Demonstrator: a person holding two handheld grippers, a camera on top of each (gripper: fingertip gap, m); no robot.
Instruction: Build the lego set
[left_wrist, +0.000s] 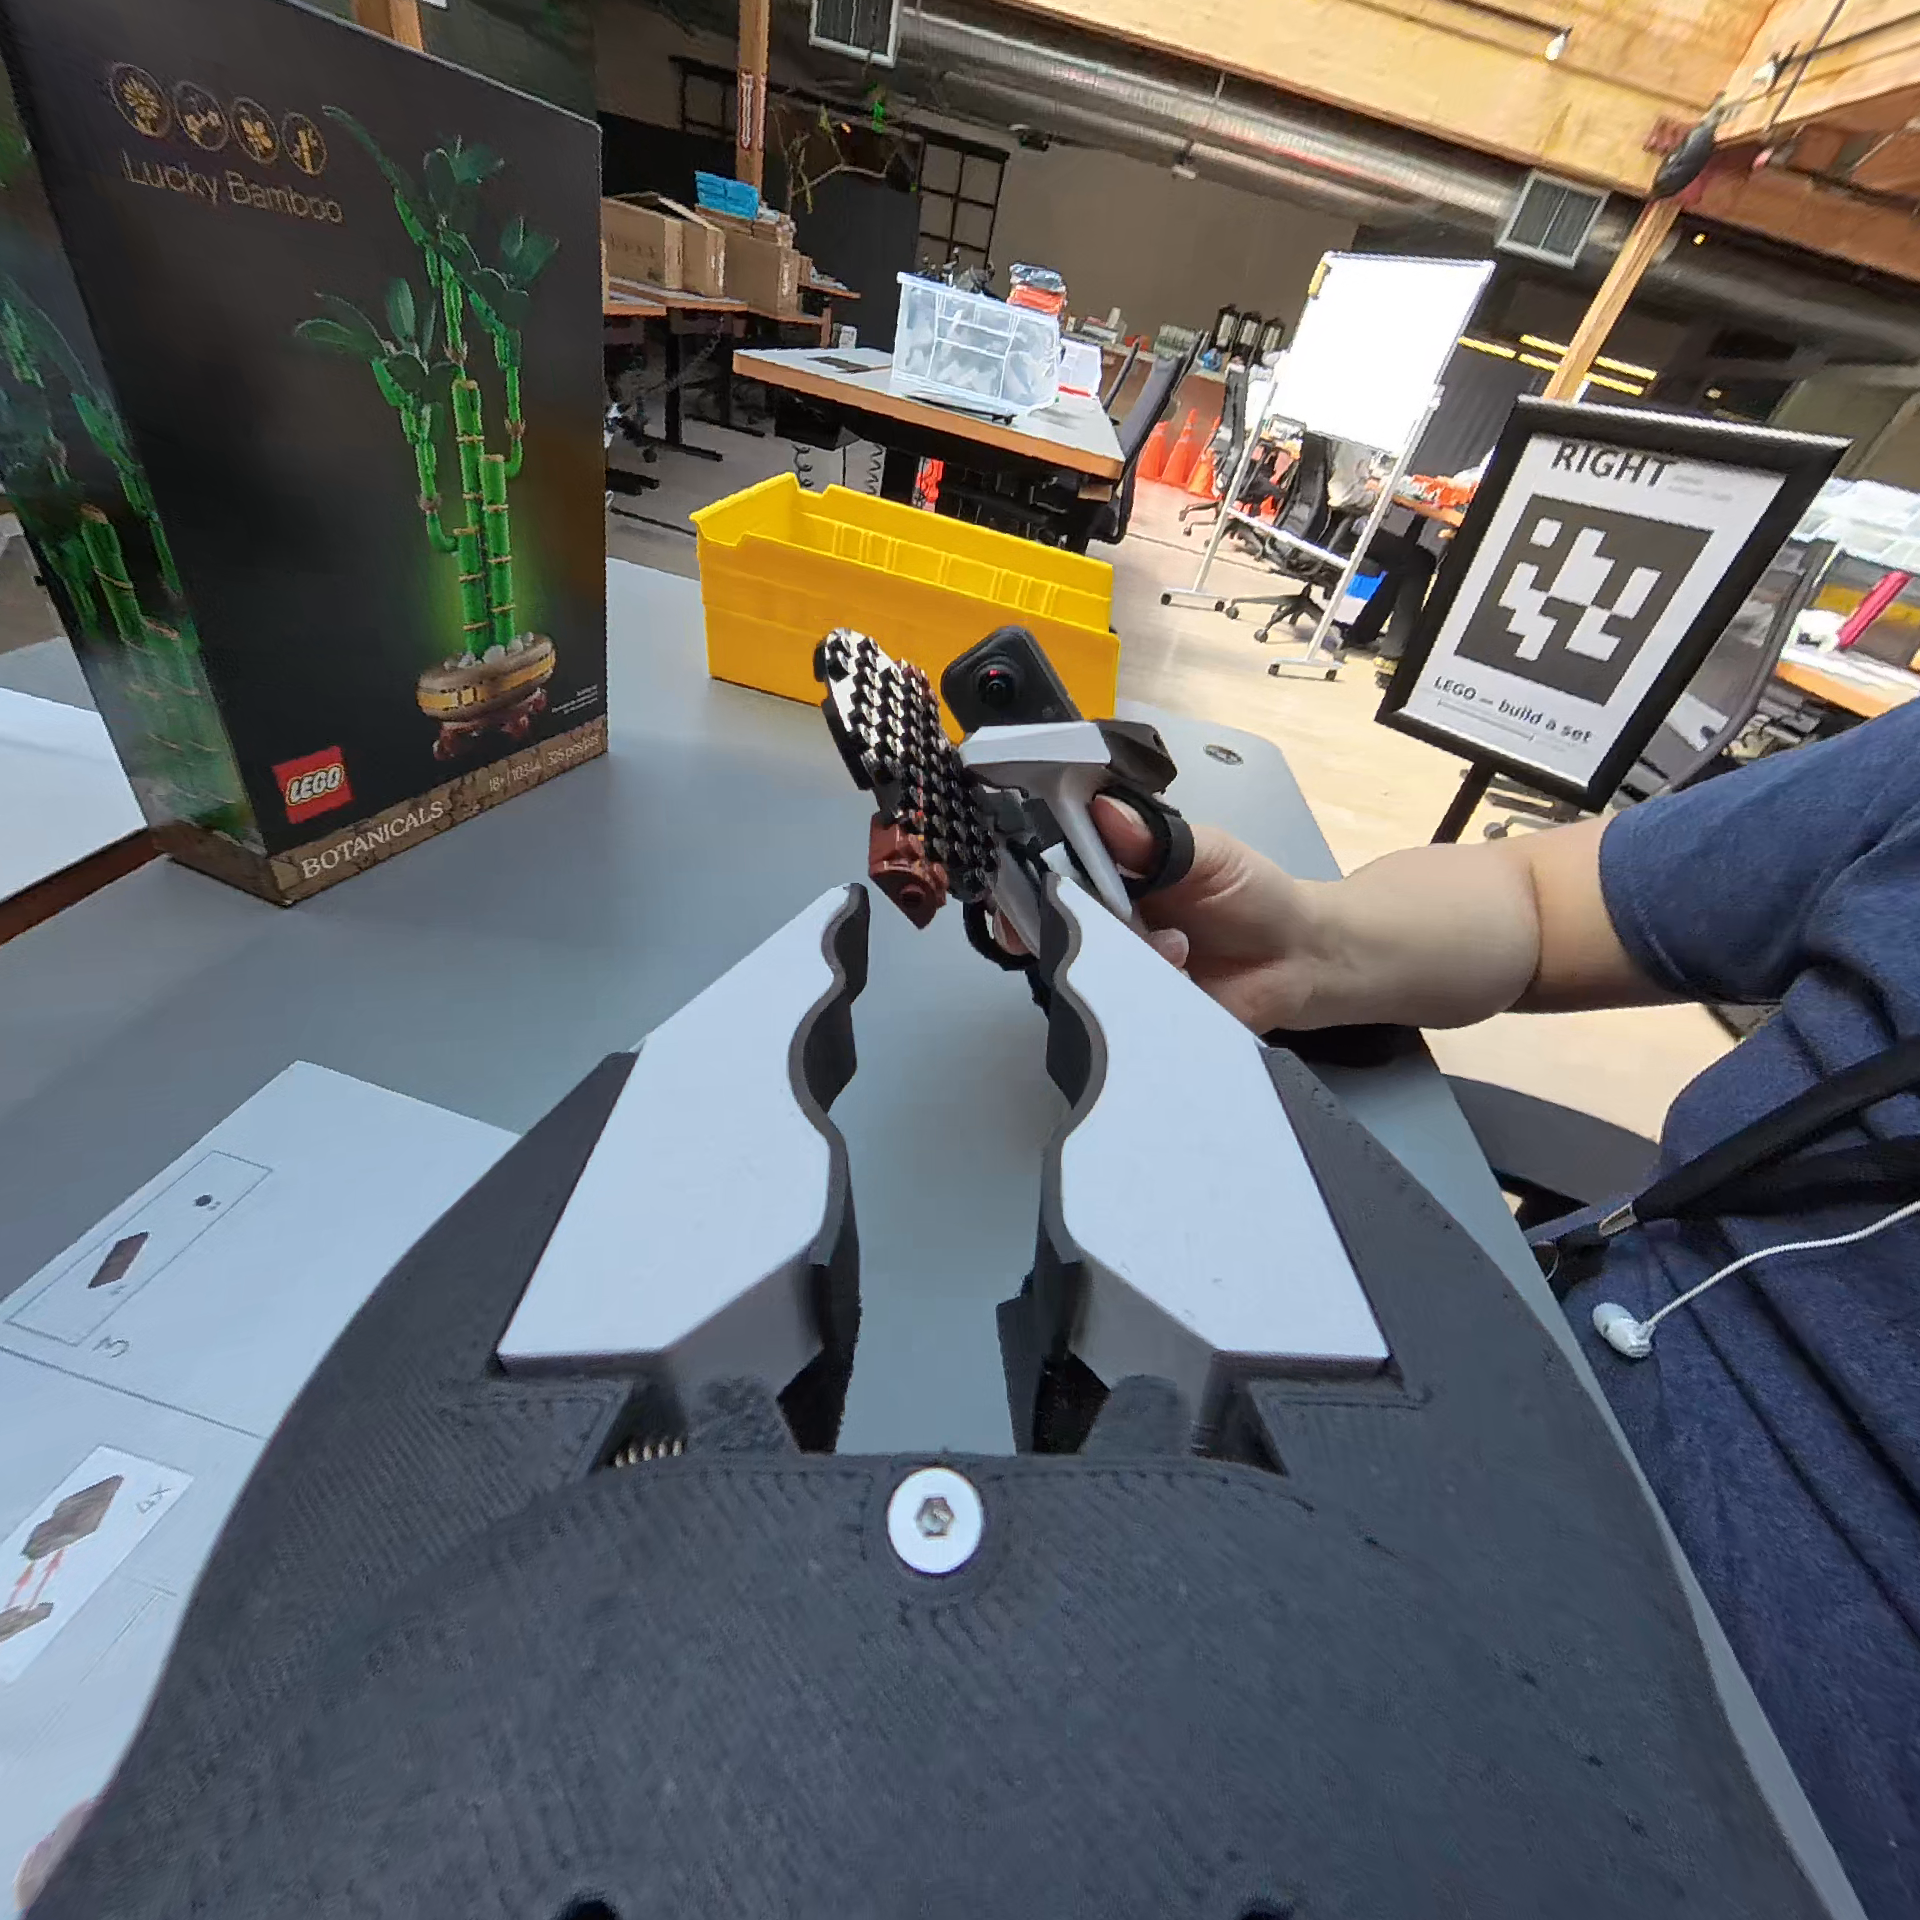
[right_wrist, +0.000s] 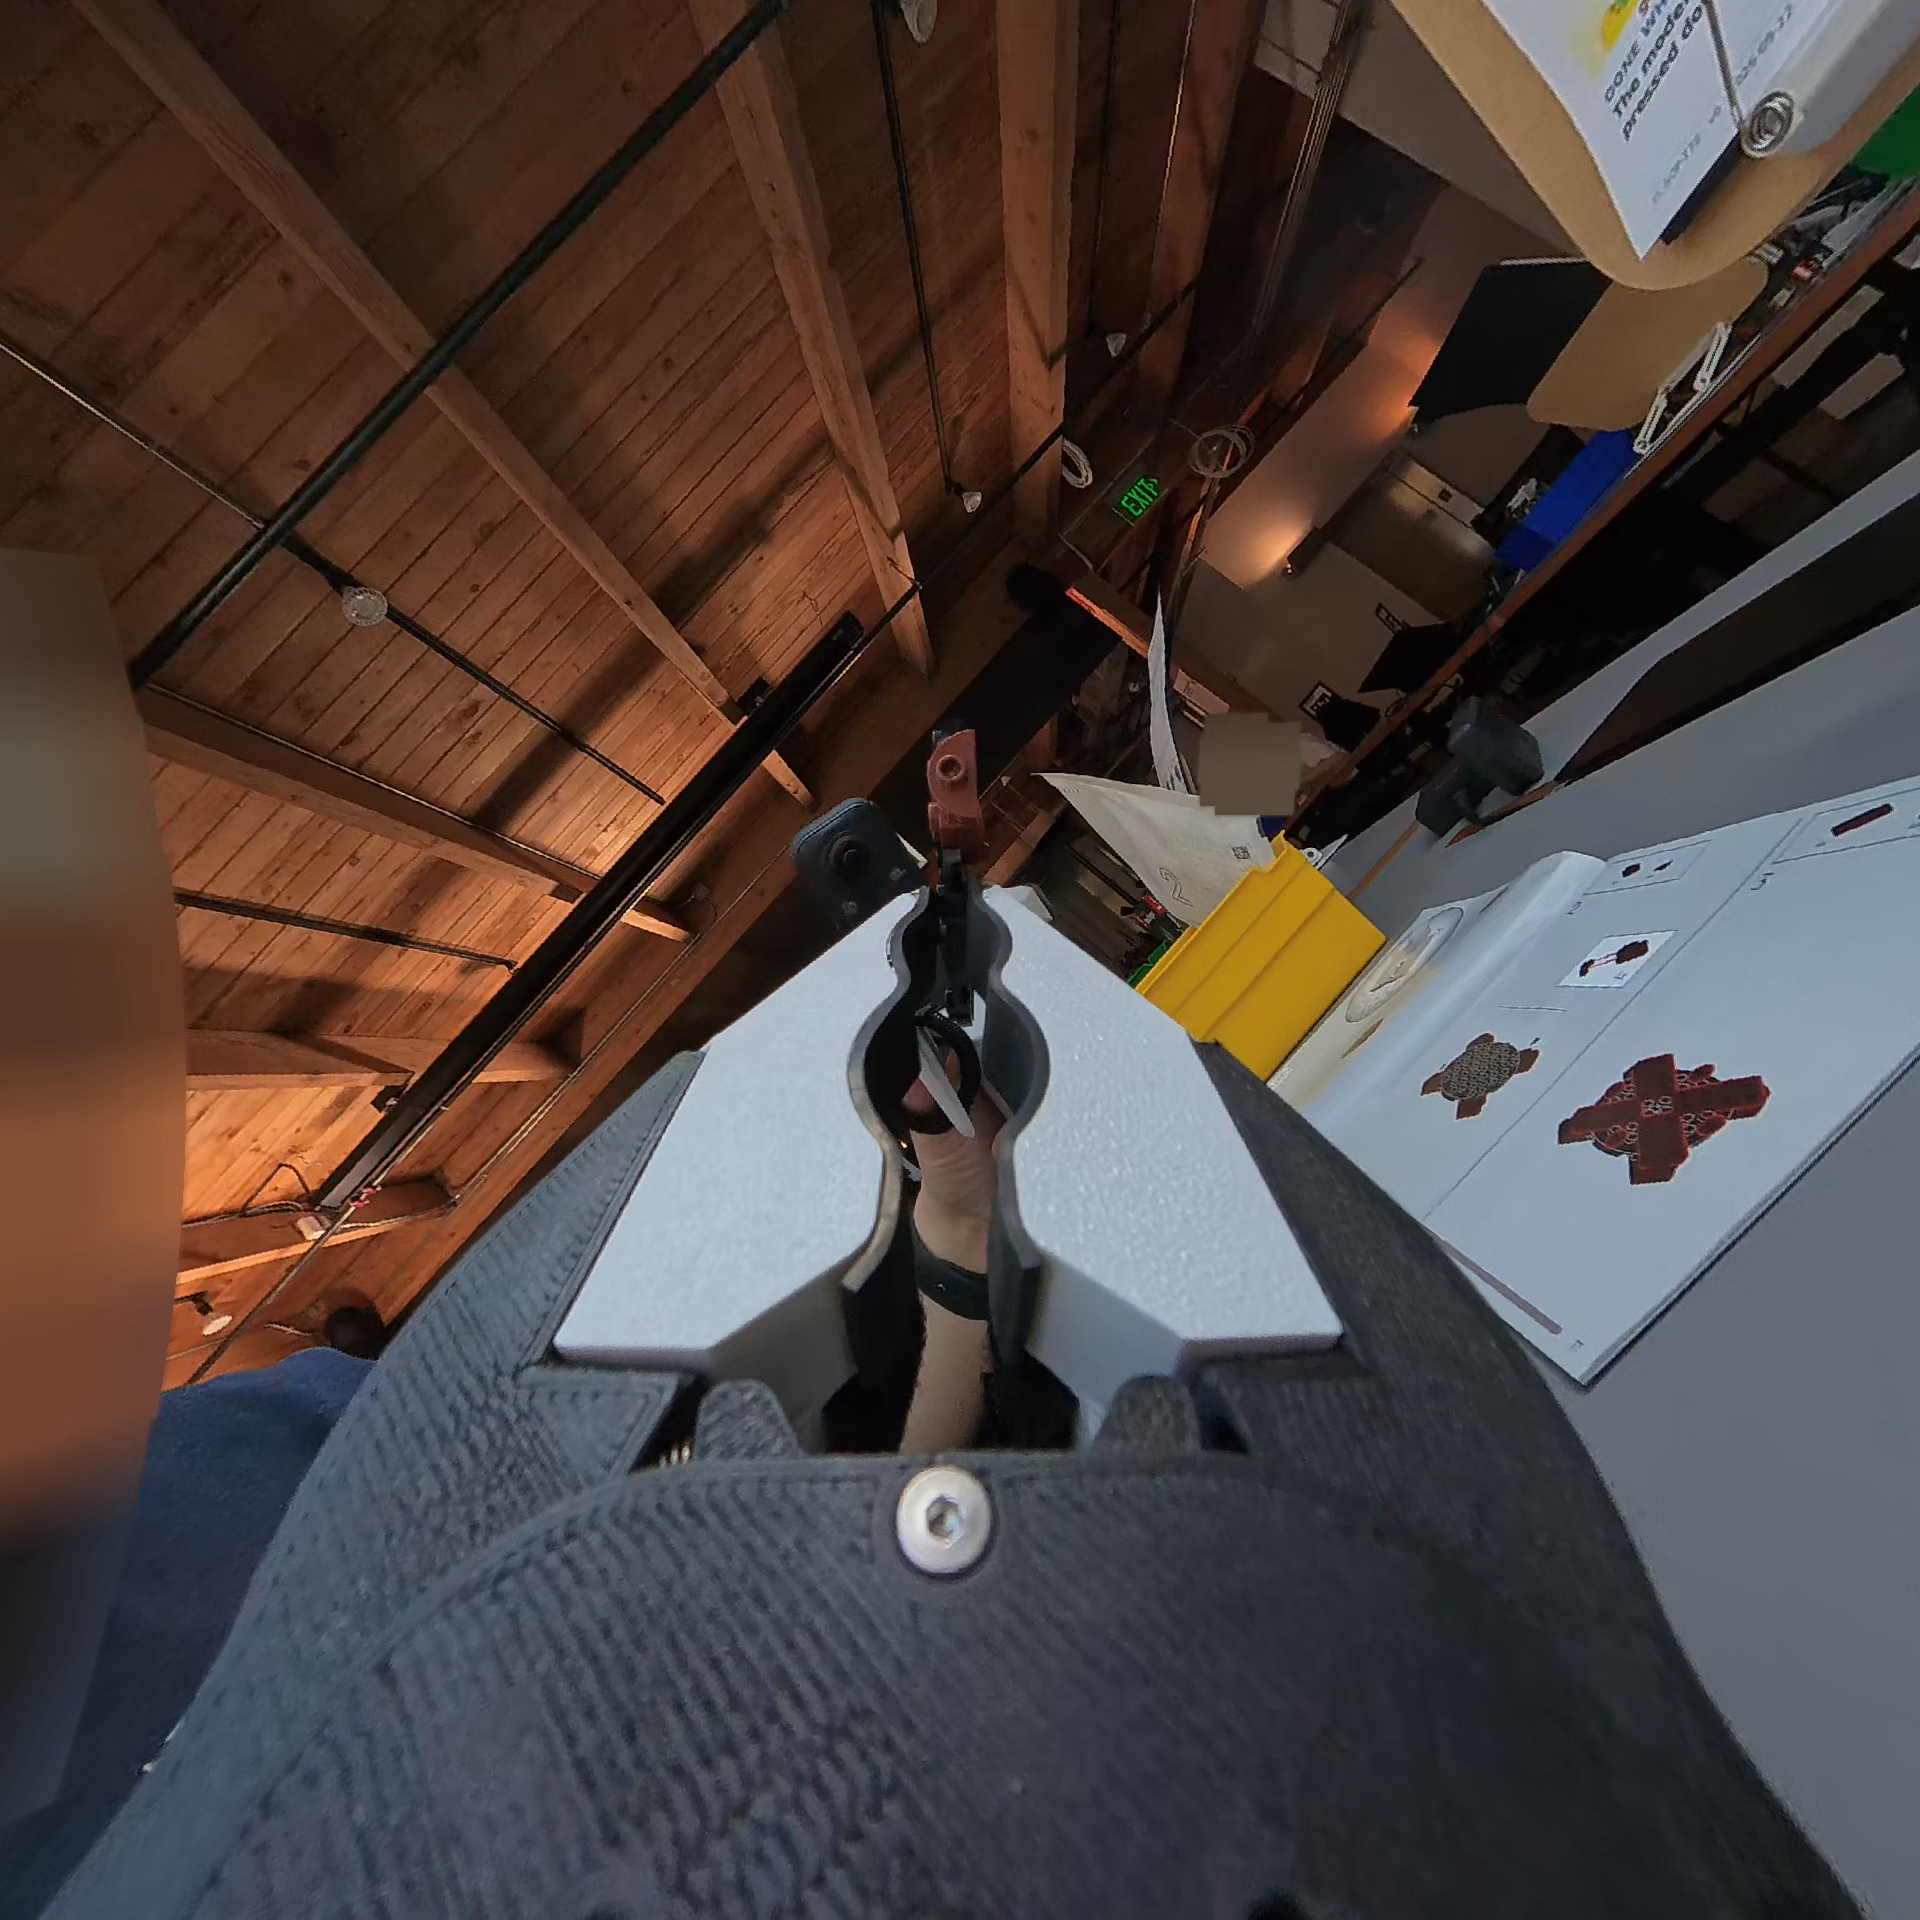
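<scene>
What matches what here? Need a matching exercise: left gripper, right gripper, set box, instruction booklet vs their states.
1 left gripper
2 right gripper
3 set box
4 instruction booklet

A lying open on the table
B jaws shut on the studded black plate
C jaws open, empty
D standing upright on the table

Pairs: 1-C, 2-B, 3-D, 4-A

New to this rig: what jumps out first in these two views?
In the left wrist view, the dark studded lego plate with a reddish-brown piece at its lower end hangs in mid-air, clamped in the right gripper. The left gripper is empty in the foreground, jaws apart. Behind stand the tall set box at left and a yellow bin mid-table.
</scene>
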